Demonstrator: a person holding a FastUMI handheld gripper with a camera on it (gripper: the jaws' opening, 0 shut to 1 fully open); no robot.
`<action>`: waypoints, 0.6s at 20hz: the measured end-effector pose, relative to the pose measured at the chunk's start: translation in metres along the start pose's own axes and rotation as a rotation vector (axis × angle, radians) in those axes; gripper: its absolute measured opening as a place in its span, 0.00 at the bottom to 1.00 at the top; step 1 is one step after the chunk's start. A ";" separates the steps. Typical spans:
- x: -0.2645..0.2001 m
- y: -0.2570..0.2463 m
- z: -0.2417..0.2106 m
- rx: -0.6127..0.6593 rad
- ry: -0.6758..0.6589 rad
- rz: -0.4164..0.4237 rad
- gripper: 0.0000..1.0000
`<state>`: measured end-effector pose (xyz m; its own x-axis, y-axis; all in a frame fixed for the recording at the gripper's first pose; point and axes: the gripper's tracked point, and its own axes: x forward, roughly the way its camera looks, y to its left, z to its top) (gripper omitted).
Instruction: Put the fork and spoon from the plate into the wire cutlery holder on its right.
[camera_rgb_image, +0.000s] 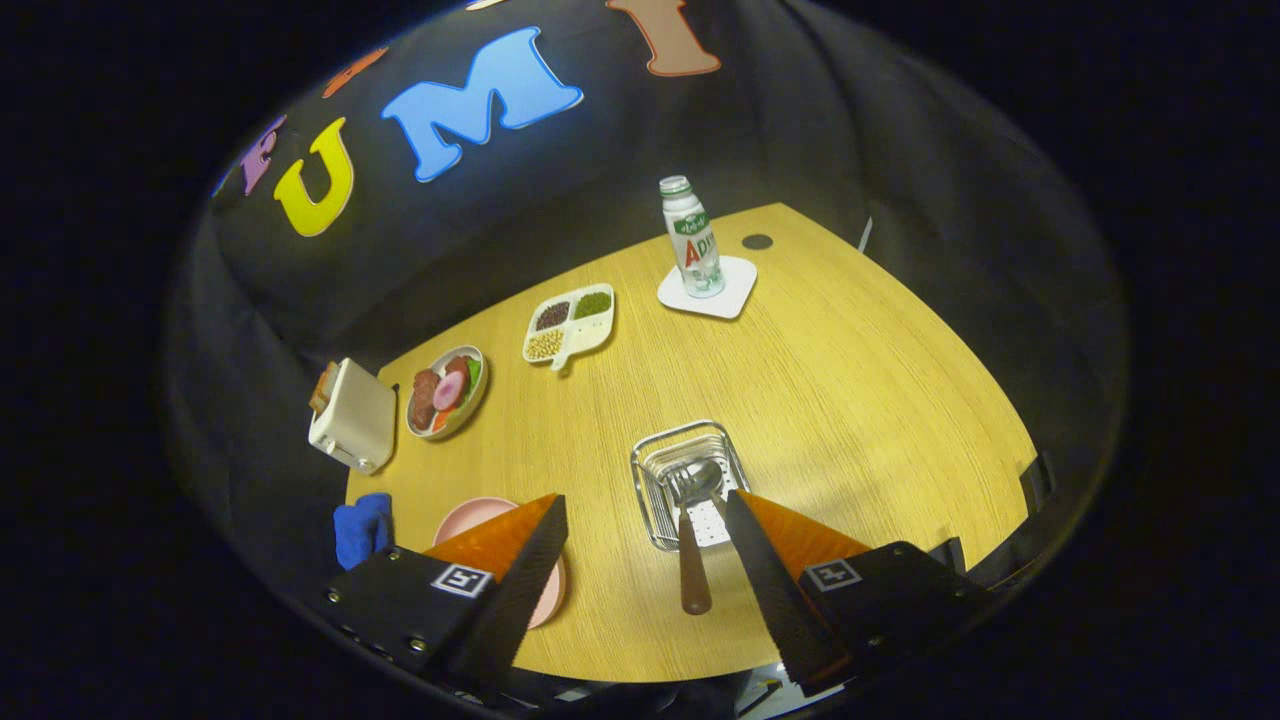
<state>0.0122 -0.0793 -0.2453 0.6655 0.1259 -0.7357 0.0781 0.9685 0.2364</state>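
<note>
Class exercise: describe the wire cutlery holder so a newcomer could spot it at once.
Start at the yellow wooden table. Just ahead of the open gripper, right of the pink plate, sits the wire cutlery holder. It alone is metal mesh, with brown-handled cutlery sticking out.

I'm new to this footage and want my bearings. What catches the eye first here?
The open gripper, its two orange-and-black fingers spread wide above the yellow wooden table. Between them stands the wire cutlery holder, a brown-handled utensil leaning out of it. Far beyond stands a bottle on a white coaster.
</note>
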 end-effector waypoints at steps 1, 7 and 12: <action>-0.005 0.002 0.013 -0.027 -0.059 -0.001 0.99; -0.086 0.031 0.118 -0.268 -0.532 -0.057 0.98; -0.136 0.048 0.156 -0.351 -0.720 -0.083 0.98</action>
<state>0.0414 -0.0831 -0.0344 0.9923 -0.0033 -0.1237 -0.0095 0.9947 -0.1027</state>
